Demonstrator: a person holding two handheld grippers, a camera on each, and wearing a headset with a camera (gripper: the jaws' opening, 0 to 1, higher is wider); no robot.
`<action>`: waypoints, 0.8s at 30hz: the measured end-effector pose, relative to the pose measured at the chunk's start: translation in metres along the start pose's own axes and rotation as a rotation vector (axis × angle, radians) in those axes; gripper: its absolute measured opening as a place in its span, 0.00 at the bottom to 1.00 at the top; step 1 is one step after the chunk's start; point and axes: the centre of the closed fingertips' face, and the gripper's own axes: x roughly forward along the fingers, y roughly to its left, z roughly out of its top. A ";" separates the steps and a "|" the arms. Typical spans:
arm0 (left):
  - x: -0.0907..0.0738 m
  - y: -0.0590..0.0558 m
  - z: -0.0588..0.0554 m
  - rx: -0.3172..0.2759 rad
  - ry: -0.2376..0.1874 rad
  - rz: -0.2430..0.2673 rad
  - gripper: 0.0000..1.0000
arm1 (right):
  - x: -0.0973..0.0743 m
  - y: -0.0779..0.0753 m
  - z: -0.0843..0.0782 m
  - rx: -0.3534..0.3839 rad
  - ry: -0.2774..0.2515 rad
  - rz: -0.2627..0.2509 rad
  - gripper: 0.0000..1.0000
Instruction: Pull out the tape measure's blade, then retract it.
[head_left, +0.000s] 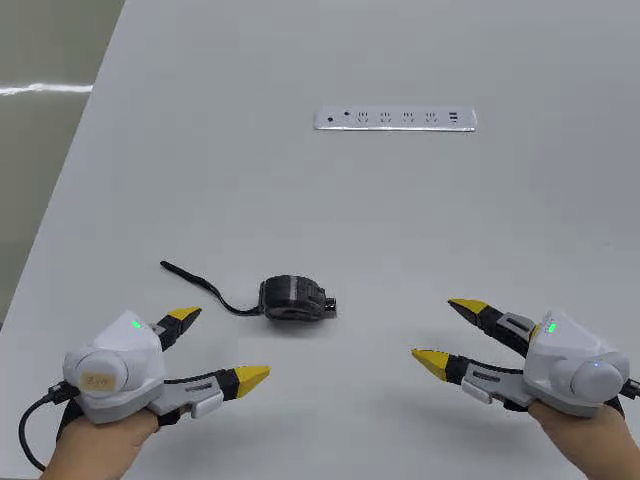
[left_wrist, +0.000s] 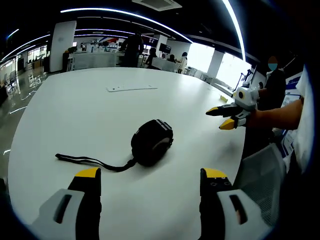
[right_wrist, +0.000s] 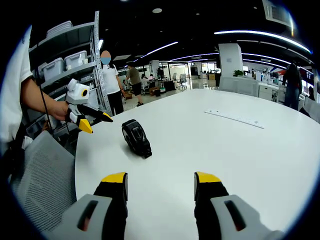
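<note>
A black tape measure (head_left: 292, 298) lies on the white table (head_left: 330, 200), its black wrist strap (head_left: 200, 285) trailing to the left. The blade is wound inside the case. My left gripper (head_left: 218, 346) hovers open near the front left, a short way from the case (left_wrist: 152, 141), strap (left_wrist: 87, 161) between. My right gripper (head_left: 450, 332) is open at the front right, farther from the tape measure (right_wrist: 136, 136). Nothing sits between either pair of yellow-tipped fingers (left_wrist: 88, 175) (right_wrist: 116, 179).
A white power strip (head_left: 395, 119) lies flat at the far middle of the table. The table's left edge (head_left: 60, 190) runs diagonally beside a grey floor. Shelving (right_wrist: 70, 60) and several people stand around the room beyond the table.
</note>
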 end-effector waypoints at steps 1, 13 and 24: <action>-0.001 0.000 -0.002 0.009 0.012 0.001 0.80 | -0.002 0.000 0.001 -0.002 -0.003 -0.005 0.54; -0.021 -0.004 -0.005 0.010 -0.015 0.007 0.80 | -0.021 0.002 -0.005 0.008 -0.020 -0.044 0.56; -0.026 -0.014 -0.012 -0.003 -0.042 0.004 0.79 | -0.037 0.004 -0.013 0.024 -0.029 -0.076 0.58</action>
